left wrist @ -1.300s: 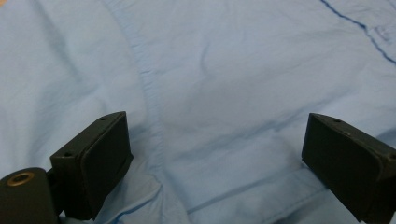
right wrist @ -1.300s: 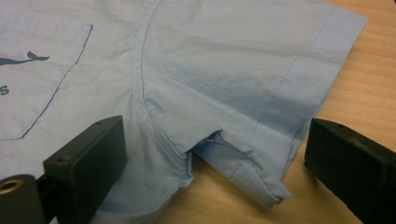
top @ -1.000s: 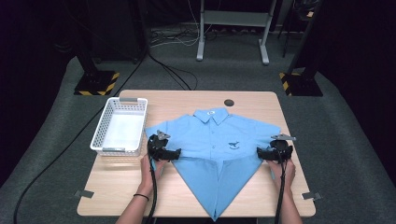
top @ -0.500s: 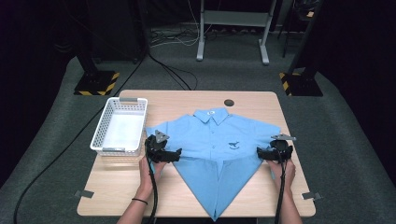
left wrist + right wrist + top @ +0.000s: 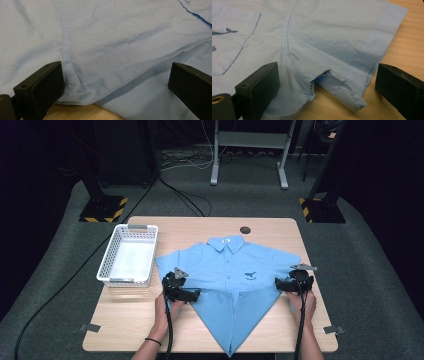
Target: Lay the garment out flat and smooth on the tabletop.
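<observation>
Here we have the light blue shirt (image 5: 230,270) lying face up across the middle of the wooden table (image 5: 270,227), collar away from us and its folded lower half tapering to a point at our edge. Our left gripper (image 5: 192,294) and right gripper (image 5: 281,283) each sit at an underarm, jaws apart; the left jaws have just been opening, cloth between them unpinched. The hem underneath is hidden, and the white basket (image 5: 128,256) stands left.
</observation>
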The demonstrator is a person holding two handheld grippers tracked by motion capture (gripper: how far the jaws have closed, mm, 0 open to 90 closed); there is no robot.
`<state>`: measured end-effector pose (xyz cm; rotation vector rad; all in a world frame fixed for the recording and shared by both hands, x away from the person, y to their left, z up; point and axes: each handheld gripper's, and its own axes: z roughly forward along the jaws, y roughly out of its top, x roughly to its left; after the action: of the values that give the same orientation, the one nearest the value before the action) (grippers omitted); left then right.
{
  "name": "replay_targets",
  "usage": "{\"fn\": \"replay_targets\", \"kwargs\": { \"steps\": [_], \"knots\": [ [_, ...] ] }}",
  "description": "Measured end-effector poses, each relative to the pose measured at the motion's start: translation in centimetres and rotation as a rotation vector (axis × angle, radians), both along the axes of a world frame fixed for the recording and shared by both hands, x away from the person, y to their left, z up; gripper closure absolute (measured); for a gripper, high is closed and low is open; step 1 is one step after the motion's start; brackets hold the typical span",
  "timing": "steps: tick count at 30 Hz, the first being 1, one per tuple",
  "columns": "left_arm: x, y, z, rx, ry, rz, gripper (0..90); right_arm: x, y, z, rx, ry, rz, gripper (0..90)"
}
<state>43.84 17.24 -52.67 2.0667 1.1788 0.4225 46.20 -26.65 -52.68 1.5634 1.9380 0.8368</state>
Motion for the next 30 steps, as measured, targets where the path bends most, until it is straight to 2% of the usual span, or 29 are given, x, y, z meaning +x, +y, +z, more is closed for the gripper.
{"fn": "replay_targets", "kwargs": {
  "steps": [2, 4, 12, 15, 22, 28, 30],
  "knots": [
    [0.2, 0.1, 0.0, 0.009, -0.001, 0.003, 0.1, 0.0, 0.0, 0.0, 0.000, 0.000, -0.002, 4.7],
    [0.3, -0.1, -0.1, 0.052, -0.015, 0.013, 0.2, 0.0, 0.0, 0.0, -0.002, -0.001, -0.004, 4.7],
    [1.2, 0.0, -0.2, 0.048, -0.024, 0.035, 0.1, 0.1, 0.1, 0.0, -0.013, -0.009, -0.009, 5.3],
    [1.7, 0.1, -0.2, 0.049, -0.025, 0.037, 0.0, 0.5, -0.2, 0.0, 0.013, 0.009, -0.013, 5.2],
    [2.6, -0.1, -0.2, 0.048, -0.024, 0.052, 0.0, 1.3, -0.3, 0.0, 0.010, 0.012, -0.014, 5.0],
    [3.7, -0.3, -0.2, 0.048, -0.024, 0.068, 0.0, 1.8, 0.2, 0.1, -0.060, -0.031, -0.014, 5.2],
    [4.0, -0.4, -0.2, 0.048, -0.024, 0.072, 0.0, 2.3, -0.1, 0.1, -0.030, -0.008, -0.017, 5.0]
  ]
}}
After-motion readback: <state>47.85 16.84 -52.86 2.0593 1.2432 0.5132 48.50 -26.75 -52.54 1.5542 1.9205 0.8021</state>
